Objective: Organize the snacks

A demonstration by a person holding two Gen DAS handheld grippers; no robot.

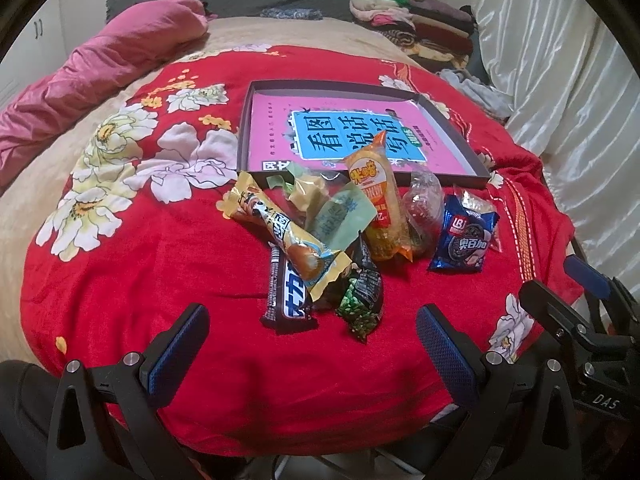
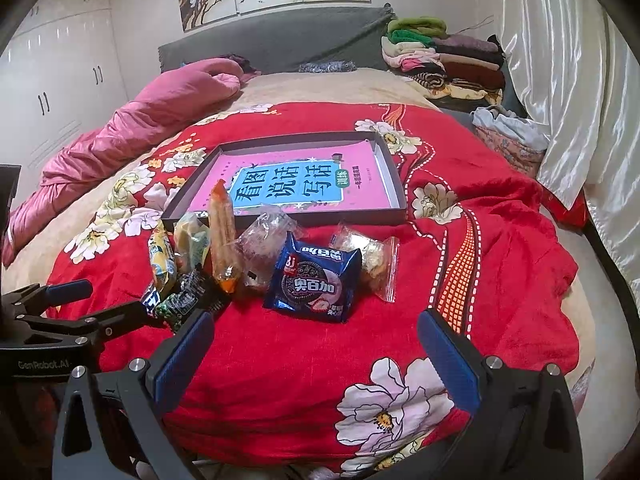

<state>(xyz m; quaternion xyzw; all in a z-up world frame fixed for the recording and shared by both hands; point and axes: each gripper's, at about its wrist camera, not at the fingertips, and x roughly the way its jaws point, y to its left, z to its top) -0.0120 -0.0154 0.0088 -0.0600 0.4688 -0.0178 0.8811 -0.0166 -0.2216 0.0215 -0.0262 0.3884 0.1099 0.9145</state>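
A heap of wrapped snacks lies on a red flowered blanket (image 1: 160,264) in front of a shallow dark tray (image 1: 460,136) with a pink book in it. The heap holds a dark chocolate bar (image 1: 286,296), a yellow sausage pack (image 1: 280,232), an orange corn-stick pack (image 1: 378,204), a green-black pea pack (image 1: 362,300) and a blue cookie pack (image 1: 464,240). My left gripper (image 1: 312,356) is open, just short of the chocolate bar. My right gripper (image 2: 316,360) is open, just short of the blue cookie pack (image 2: 314,278). A clear zip bag (image 2: 372,258) lies behind that pack, before the tray (image 2: 390,168).
A pink quilt (image 2: 132,132) lies rolled along the left of the bed. Folded clothes (image 2: 440,60) are stacked at the far right by the grey headboard (image 2: 272,44). A pale curtain (image 2: 560,80) hangs on the right. White wardrobes (image 2: 60,80) stand on the left.
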